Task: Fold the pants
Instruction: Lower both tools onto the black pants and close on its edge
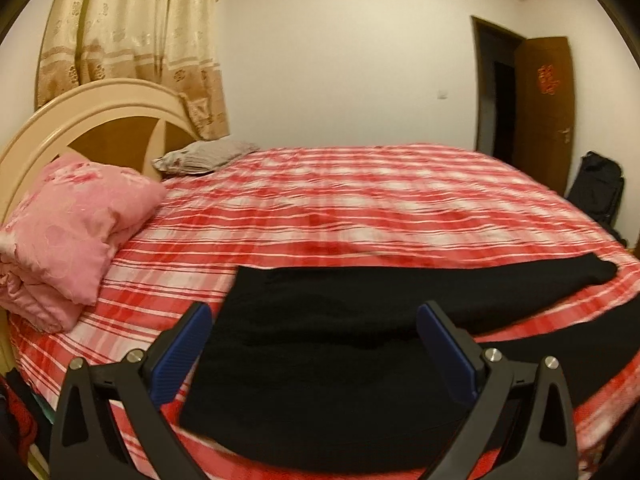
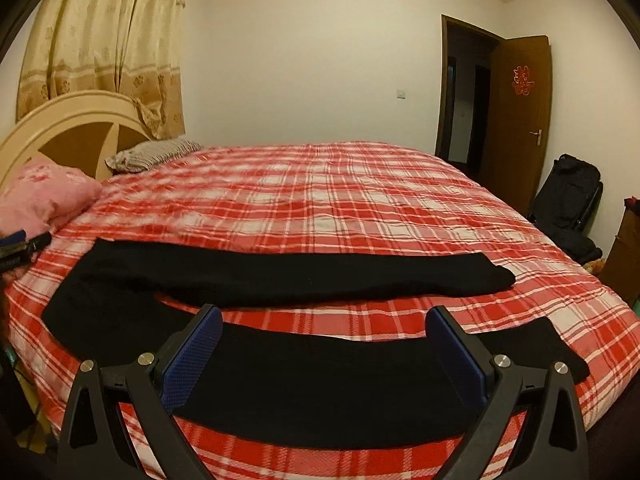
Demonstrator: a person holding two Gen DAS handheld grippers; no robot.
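Black pants lie flat along the near edge of a bed with a red and white plaid cover. Their waist end is at the left and the two legs spread apart toward the right. My left gripper hovers open over the waist part, nothing between its blue pads. My right gripper is open above the near leg of the pants; the far leg lies beyond it with a strip of plaid cover between the two. The left gripper's tip shows at the left edge of the right wrist view.
A pink folded quilt and a grey pillow lie by the cream headboard at the left. An open brown door and a black bag stand at the far right. A beige curtain hangs behind the headboard.
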